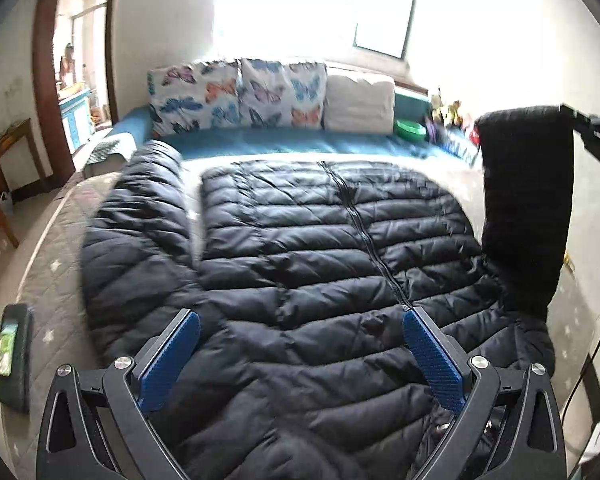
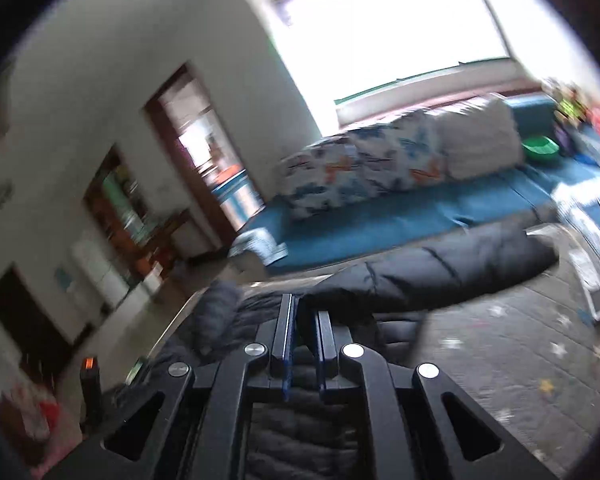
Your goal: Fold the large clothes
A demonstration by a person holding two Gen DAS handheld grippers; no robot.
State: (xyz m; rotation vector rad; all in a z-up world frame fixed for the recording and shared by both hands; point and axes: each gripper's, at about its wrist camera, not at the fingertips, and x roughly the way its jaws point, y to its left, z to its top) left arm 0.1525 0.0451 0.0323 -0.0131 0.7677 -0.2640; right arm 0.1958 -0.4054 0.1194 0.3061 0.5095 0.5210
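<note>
A black quilted puffer jacket (image 1: 320,248) lies spread face up on a grey star-patterned mattress (image 1: 48,280), its zipper running up the middle and its hem toward a blue sofa (image 1: 284,142) with butterfly cushions. At the far left, one sleeve (image 1: 136,232) lies flat beside the body, unfolded. My left tool (image 1: 300,344) hovers low over the collar end, its blue-padded jaws spread wide and holding nothing. Further right, the other sleeve (image 1: 524,208) stands lifted off the mattress, pinched at its cuff by my right tool (image 2: 304,344), whose jaws are clamped on the fabric. In the right wrist view that tool is raised and tilted, and the picture is blurred. I judge the fold barely begun: this sleeve must cross the chest, then the left sleeve, then the body.
</note>
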